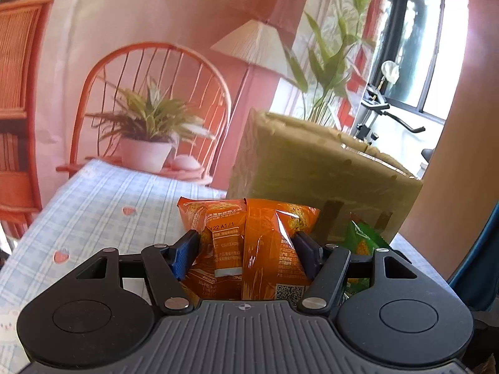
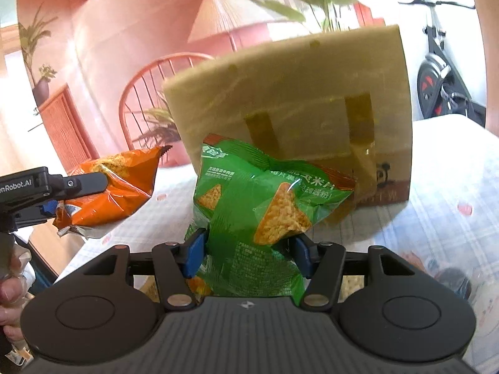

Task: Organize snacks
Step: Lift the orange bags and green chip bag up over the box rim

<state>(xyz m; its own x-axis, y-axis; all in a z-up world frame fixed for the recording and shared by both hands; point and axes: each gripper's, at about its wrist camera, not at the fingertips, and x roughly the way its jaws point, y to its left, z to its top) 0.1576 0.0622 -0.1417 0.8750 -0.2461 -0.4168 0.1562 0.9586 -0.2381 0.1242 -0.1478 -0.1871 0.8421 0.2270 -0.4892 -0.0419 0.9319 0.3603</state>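
My left gripper (image 1: 246, 246) is shut on an orange snack bag (image 1: 246, 243), held above the table with its back label facing me. The same bag (image 2: 115, 187) and left gripper (image 2: 78, 184) show at the left of the right wrist view. My right gripper (image 2: 248, 246) is shut on a green corn-chip bag (image 2: 262, 199), held up in front of a cardboard box (image 2: 293, 99). A corner of the green bag (image 1: 363, 240) shows at the right of the left wrist view, before the box (image 1: 315, 168).
The table wears a light blue checked cloth (image 1: 103, 205) with small red hearts. A printed backdrop with a chair, a plant and a lamp (image 1: 255, 43) hangs behind. An exercise bike (image 2: 443, 71) stands at the far right.
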